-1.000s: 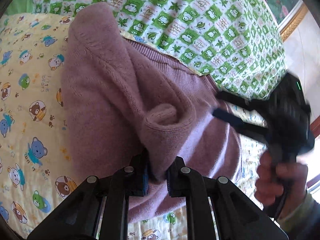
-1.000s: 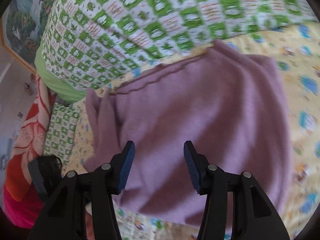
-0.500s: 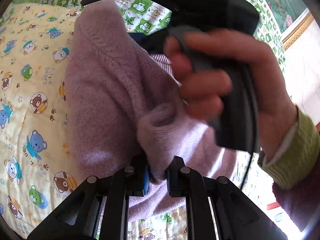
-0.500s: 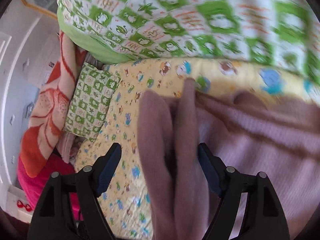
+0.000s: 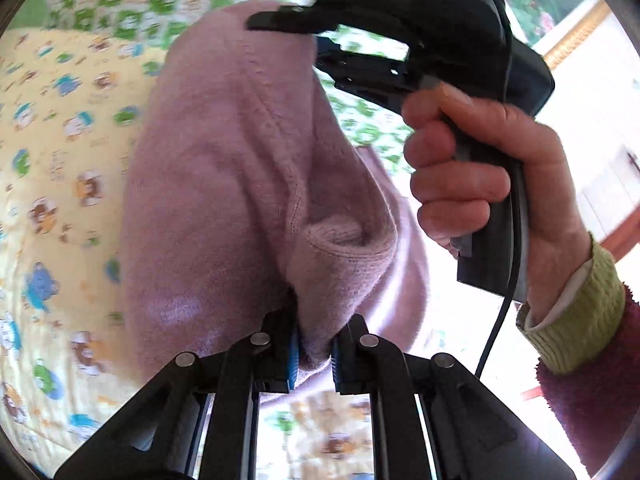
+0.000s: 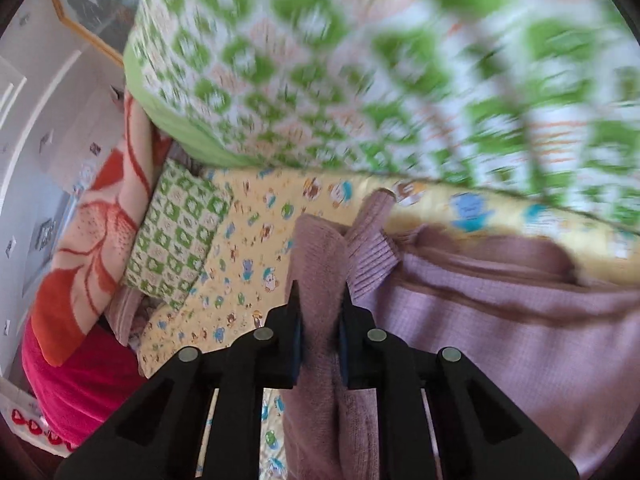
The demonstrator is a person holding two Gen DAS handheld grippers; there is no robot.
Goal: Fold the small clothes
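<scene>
The left gripper point(image 5: 314, 350) is clamped on a bunched fold of the mauve sweater point(image 5: 224, 184), which lies on the bear-print sheet point(image 5: 52, 184). The right gripper point(image 6: 320, 332) pinches a sleeve near the green-checked quilt point(image 6: 360, 60). The person's right hand point(image 5: 488, 184) grips its handle, wrist bent over the sweater.

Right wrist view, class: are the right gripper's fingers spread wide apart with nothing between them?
No: the right gripper is closed on a bunched strip of the purple sweater, which fills the gap between its pads.
</scene>
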